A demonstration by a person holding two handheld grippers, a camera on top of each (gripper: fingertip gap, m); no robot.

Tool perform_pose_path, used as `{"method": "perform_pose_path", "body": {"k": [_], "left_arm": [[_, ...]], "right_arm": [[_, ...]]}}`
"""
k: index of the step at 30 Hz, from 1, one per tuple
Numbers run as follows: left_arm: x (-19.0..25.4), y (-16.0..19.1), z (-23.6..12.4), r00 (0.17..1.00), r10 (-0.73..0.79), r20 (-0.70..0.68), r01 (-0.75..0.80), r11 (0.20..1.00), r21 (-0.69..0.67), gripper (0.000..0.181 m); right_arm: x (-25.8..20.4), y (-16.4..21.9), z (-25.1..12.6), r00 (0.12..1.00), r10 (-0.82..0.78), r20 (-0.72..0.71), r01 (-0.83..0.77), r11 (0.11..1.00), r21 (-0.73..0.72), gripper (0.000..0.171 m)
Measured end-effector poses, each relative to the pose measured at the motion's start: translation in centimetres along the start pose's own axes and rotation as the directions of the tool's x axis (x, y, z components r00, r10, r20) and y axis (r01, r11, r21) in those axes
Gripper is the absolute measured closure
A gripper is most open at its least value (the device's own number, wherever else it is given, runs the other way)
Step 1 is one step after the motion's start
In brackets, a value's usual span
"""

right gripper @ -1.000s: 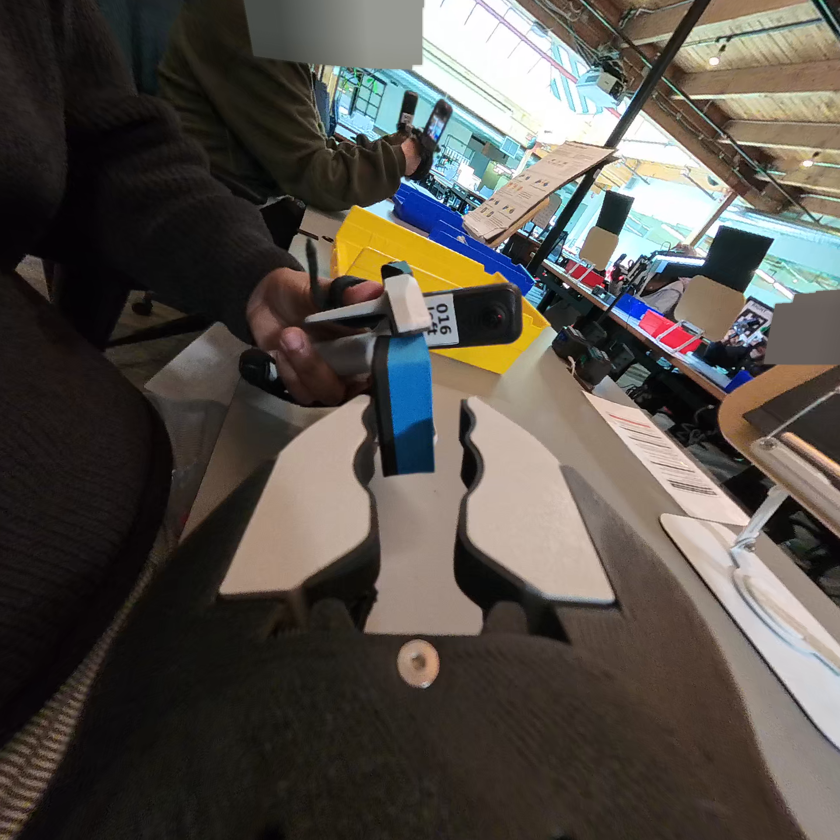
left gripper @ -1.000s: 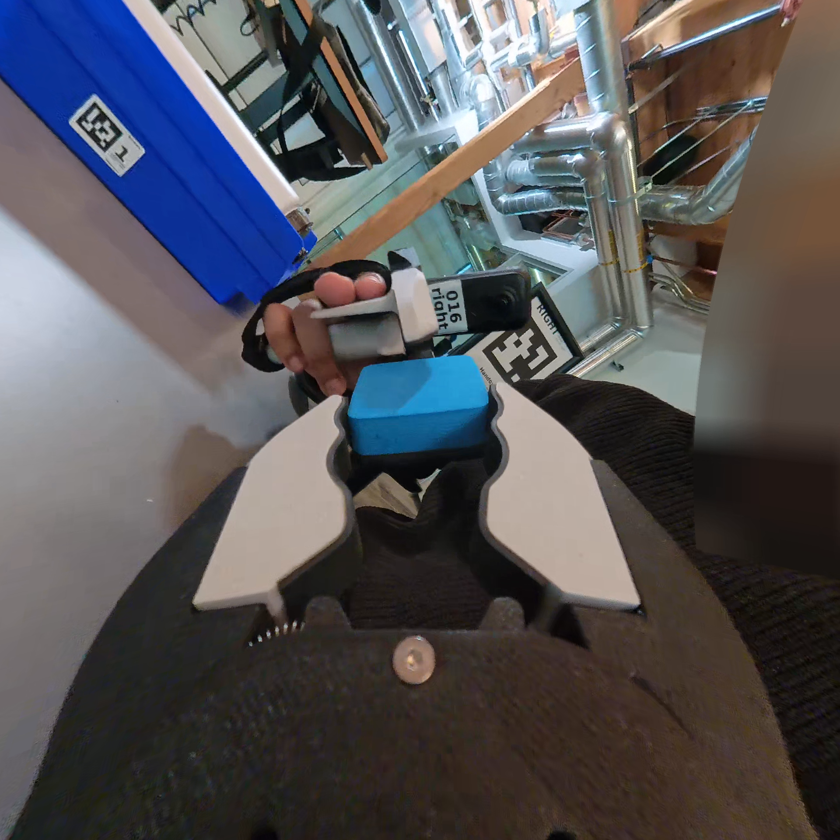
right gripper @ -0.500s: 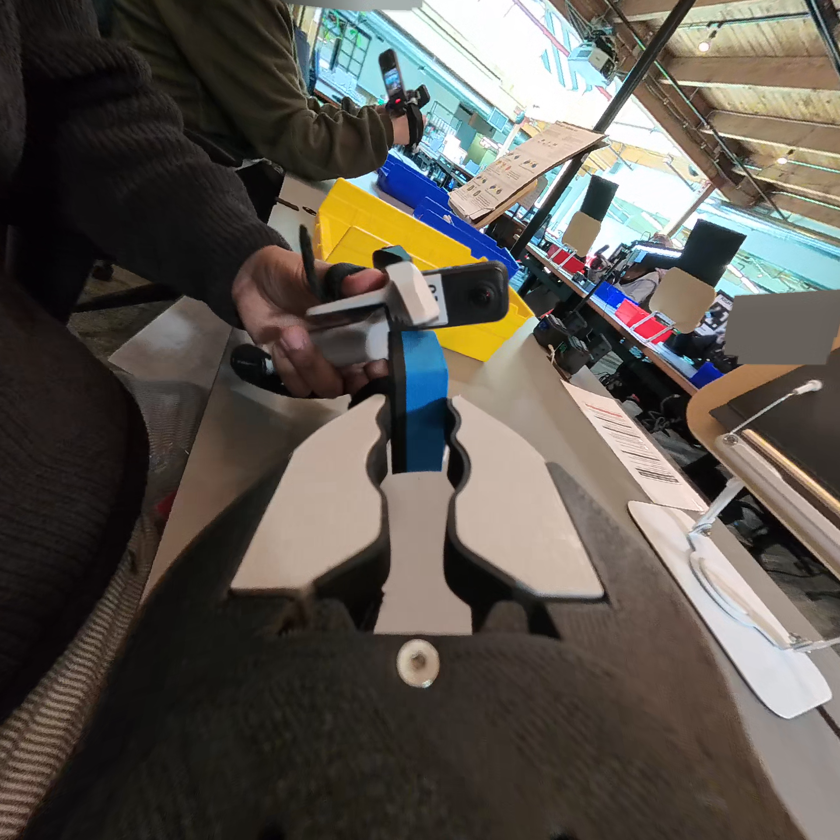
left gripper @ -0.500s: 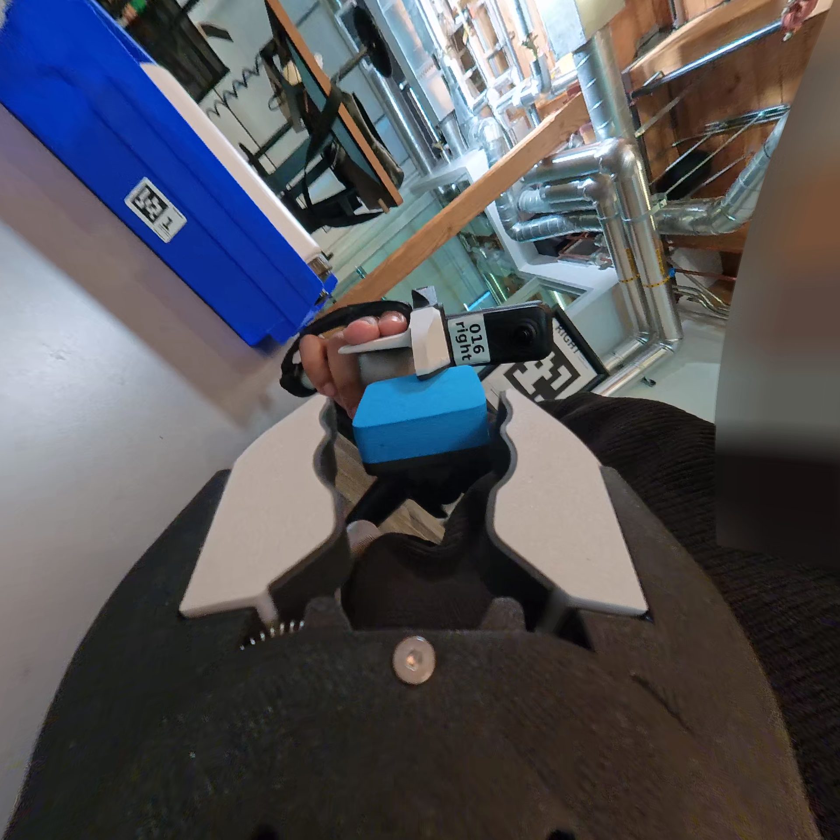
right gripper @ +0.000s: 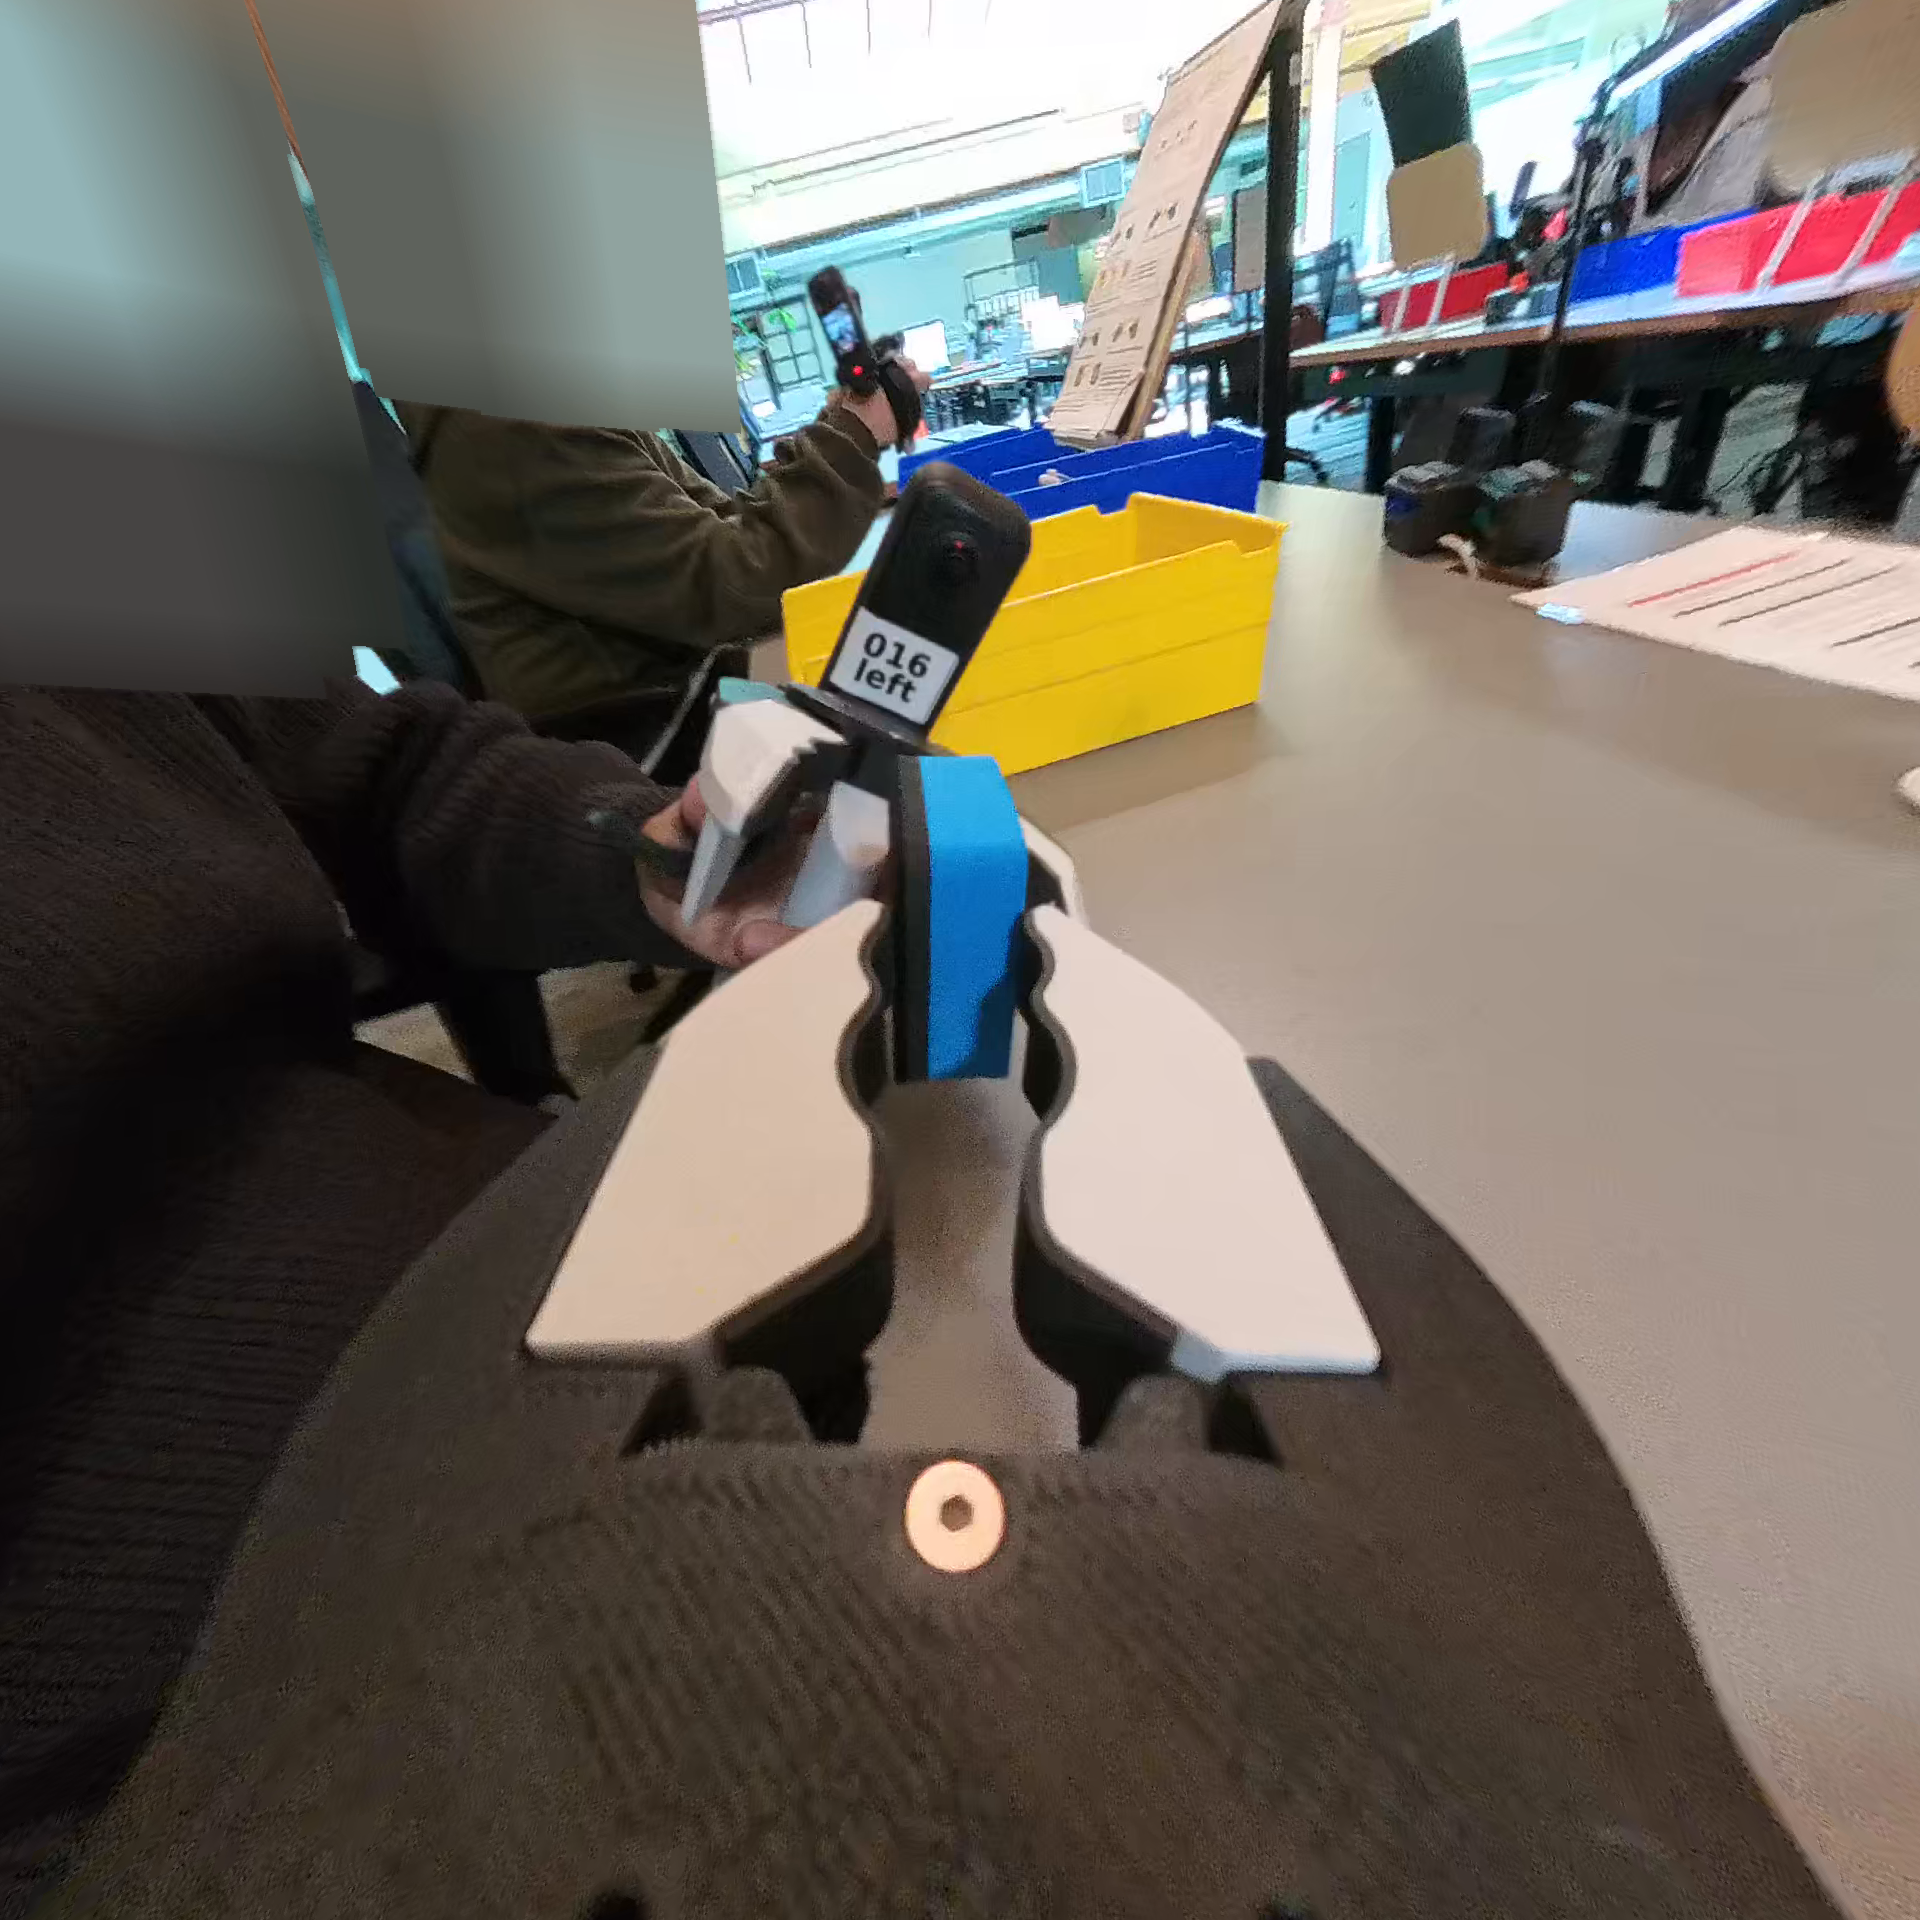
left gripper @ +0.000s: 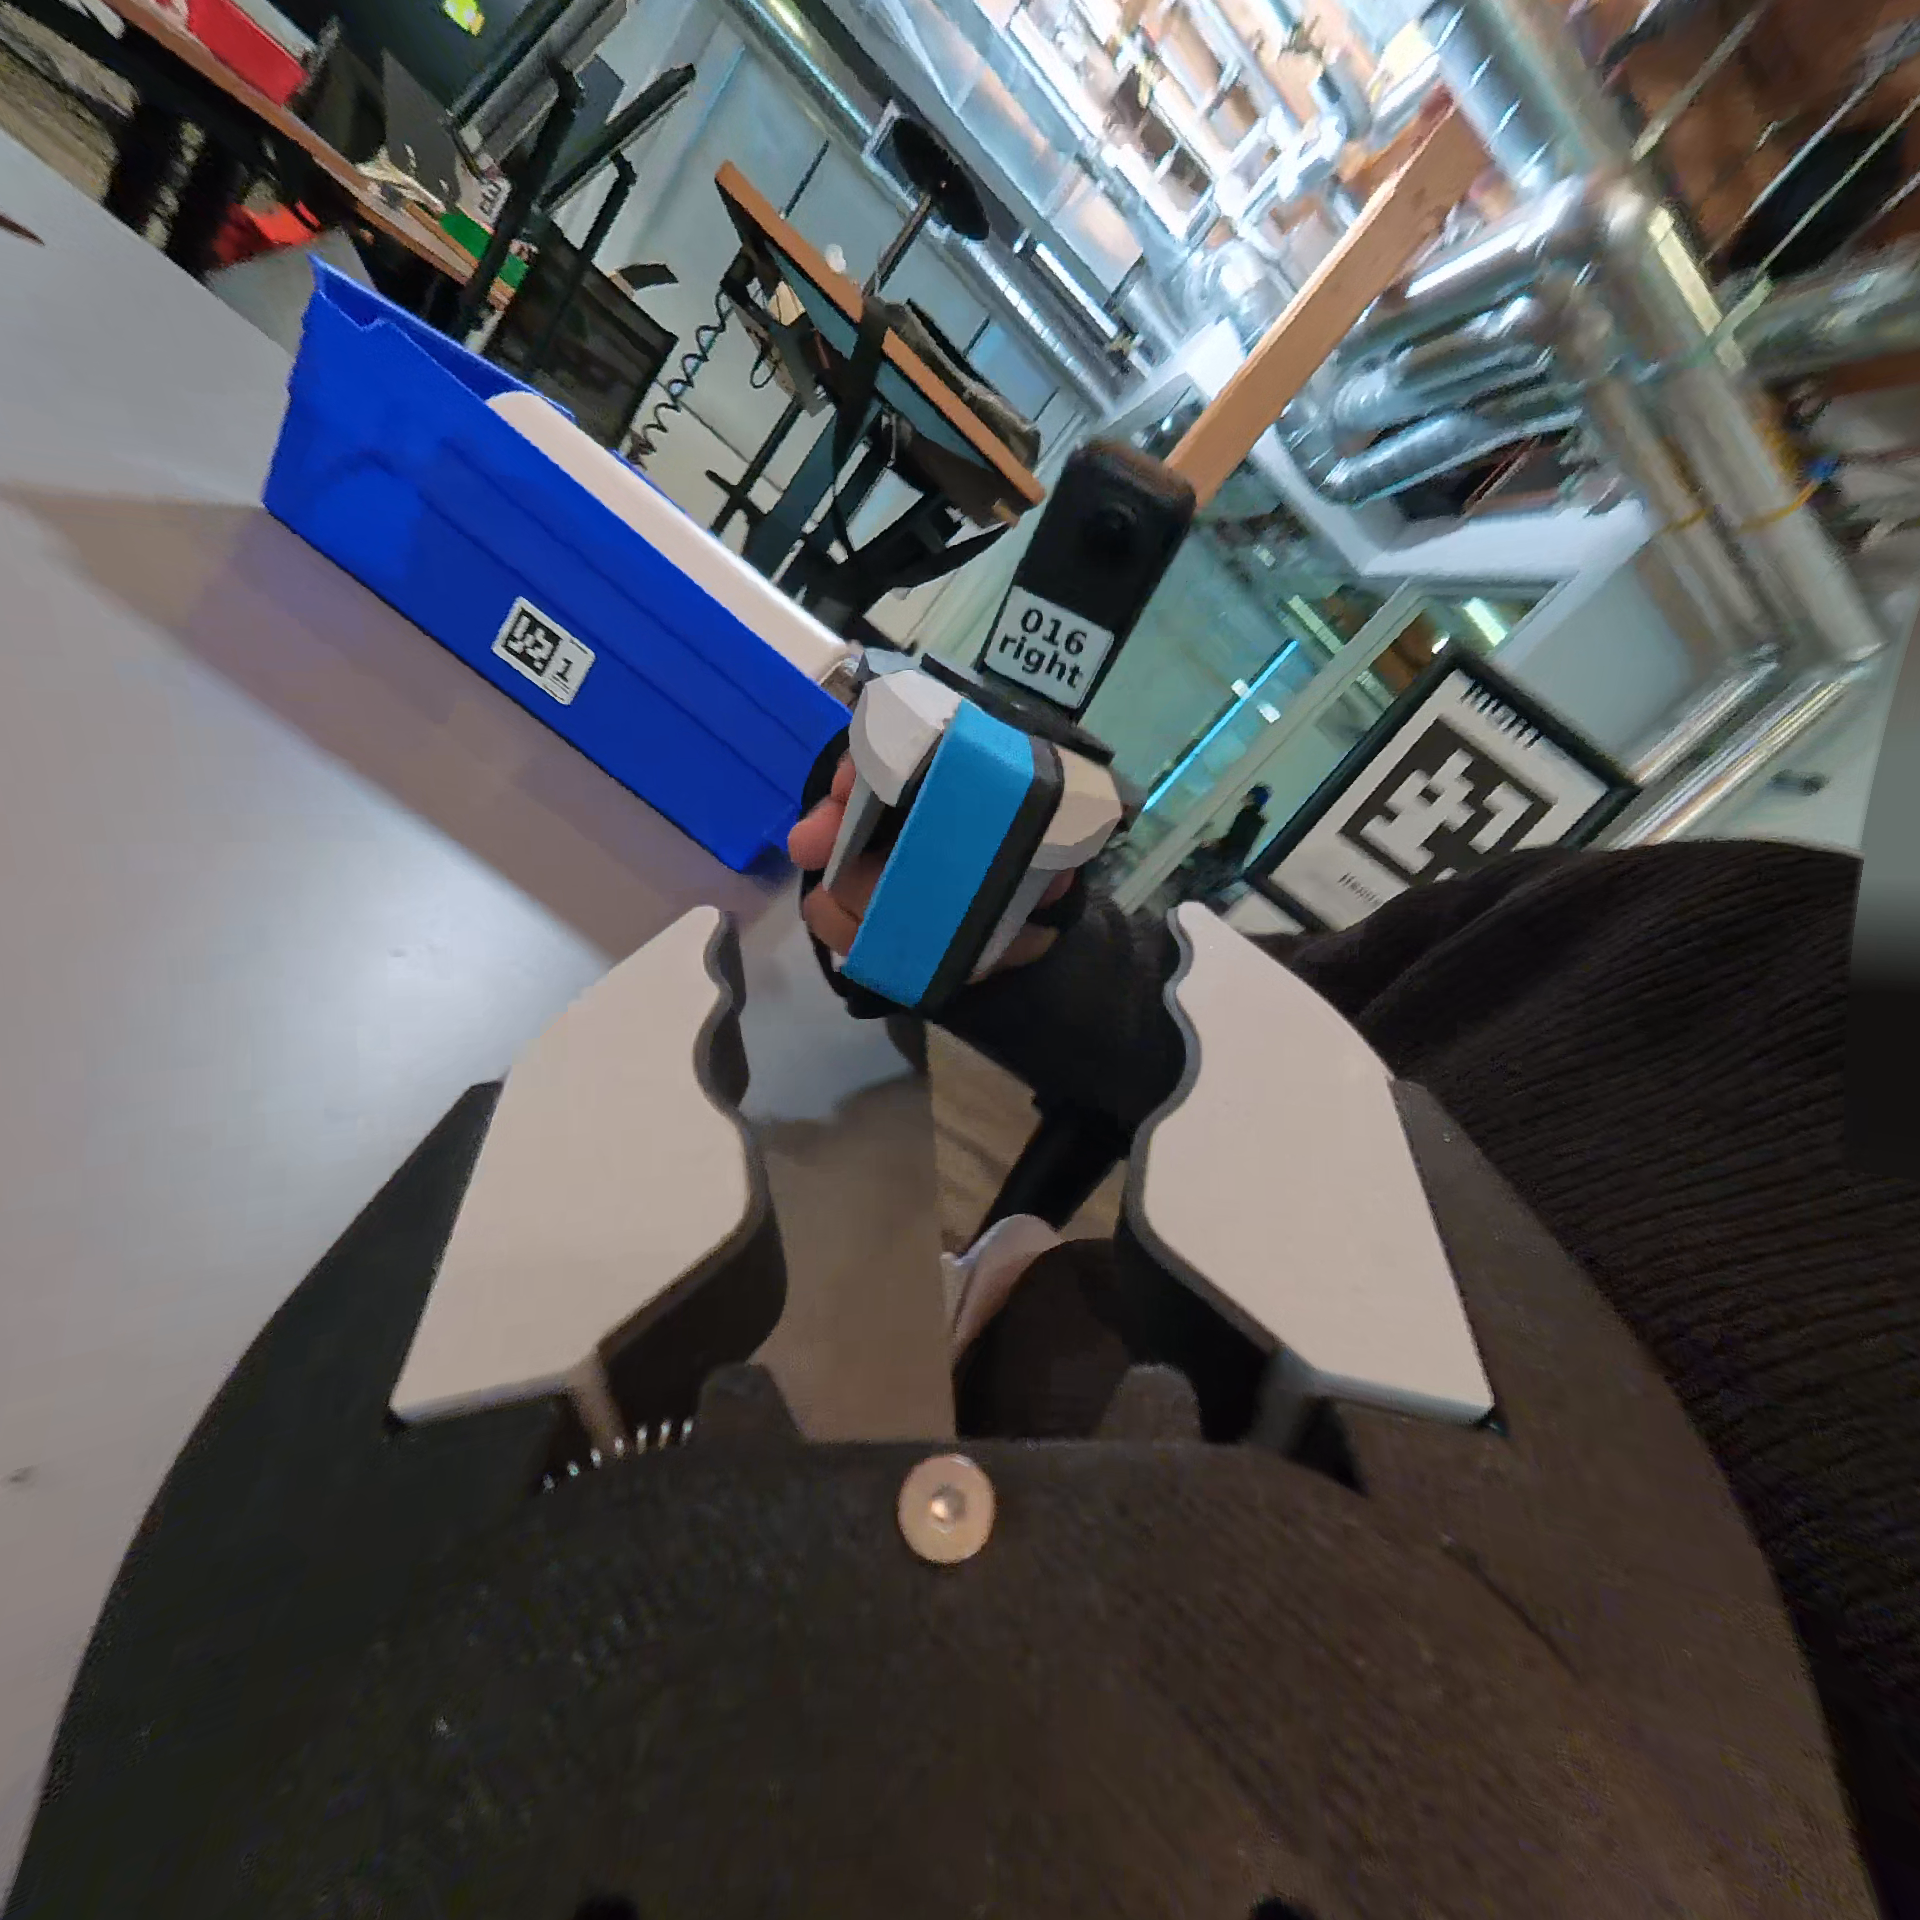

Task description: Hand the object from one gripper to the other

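Luckily the right gripper [right gripper: 956,987] held the blue block [right gripper: 971,914] above the grey surface [right gripper: 1455,935], but its tip-only grip might have slipped while the left gripper [left gripper: 951,997] gaped wide and empty.

Count, both wrist views.

Grippers: 2. The left gripper [left gripper: 951,1023] has its two fingers spread with nothing between them; the right gripper [right gripper: 956,997] is closed on the block.

Blue foam block with a black layer [right gripper: 971,914]: 1, the same piece as in the left view [left gripper: 940,862].

Cameras on the grippers: 2, one per gripper [left gripper: 1107,561] [right gripper: 940,582].

Bins: 1 blue bin [left gripper: 540,623] in the left view. In the right view, 1 yellow bin [right gripper: 1091,623] and blue bins [right gripper: 1132,473] behind it, count unclear; red bins [right gripper: 1787,244] on the far shelf, count unclear.

Printed sheets on the table: 1 [right gripper: 1756,608].

Other persons: 1, in an olive sleeve [right gripper: 623,551].
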State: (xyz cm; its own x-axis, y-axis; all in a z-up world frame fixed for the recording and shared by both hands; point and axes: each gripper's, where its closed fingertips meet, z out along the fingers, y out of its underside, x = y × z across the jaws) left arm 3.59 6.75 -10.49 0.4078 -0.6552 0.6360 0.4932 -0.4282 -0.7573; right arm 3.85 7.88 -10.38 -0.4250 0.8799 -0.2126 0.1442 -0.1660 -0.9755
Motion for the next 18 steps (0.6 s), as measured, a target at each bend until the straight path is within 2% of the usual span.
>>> {"method": "perform_pose_path", "body": {"k": [3, 5, 9, 11, 14, 15, 18], "left_arm": [[0.2, 0.6, 0.1, 0.992, 0.125, 0.026, -0.123, 0.990, -0.073, 0.125], [0.2, 0.9, 0.1, 0.983, 0.180, 0.038, -0.176, 0.979, -0.099, 0.129], [0.3, 0.9, 0.1, 0.984, 0.178, 0.028, -0.175, 0.981, -0.085, 0.136], [0.7, 0.9, 0.0, 0.986, 0.167, -0.004, -0.166, 0.982, -0.090, 0.158], [0.8, 1.0, 0.0, 0.981, 0.194, -0.003, -0.194, 0.976, -0.103, 0.159], [0.9, 1.0, -0.1, 0.980, 0.198, -0.005, -0.197, 0.975, -0.104, 0.159], [0.8, 0.4, -0.3, 0.990, 0.139, -0.011, -0.139, 0.988, -0.068, 0.159]], "right_arm": [[-0.2, 0.0, 0.0, 0.997, 0.065, 0.036, -0.065, 0.998, 0.003, 0.149], [-0.5, 0.1, 0.1, 0.994, 0.090, 0.062, -0.090, 0.996, 0.001, 0.149], [-1.3, 0.7, 0.6, 0.980, 0.153, 0.127, -0.151, 0.988, -0.028, 0.149], [-1.1, 1.0, 0.7, 0.981, 0.161, 0.109, -0.158, 0.987, -0.040, 0.148], [-1.2, 0.8, 0.7, 0.980, 0.150, 0.127, -0.149, 0.989, -0.024, 0.148], [-1.1, 0.7, 0.8, 0.984, 0.132, 0.118, -0.132, 0.991, -0.010, 0.144], [-0.4, 0.7, 1.0, 0.999, 0.001, 0.044, -0.001, 1.000, 0.010, 0.115]]}}
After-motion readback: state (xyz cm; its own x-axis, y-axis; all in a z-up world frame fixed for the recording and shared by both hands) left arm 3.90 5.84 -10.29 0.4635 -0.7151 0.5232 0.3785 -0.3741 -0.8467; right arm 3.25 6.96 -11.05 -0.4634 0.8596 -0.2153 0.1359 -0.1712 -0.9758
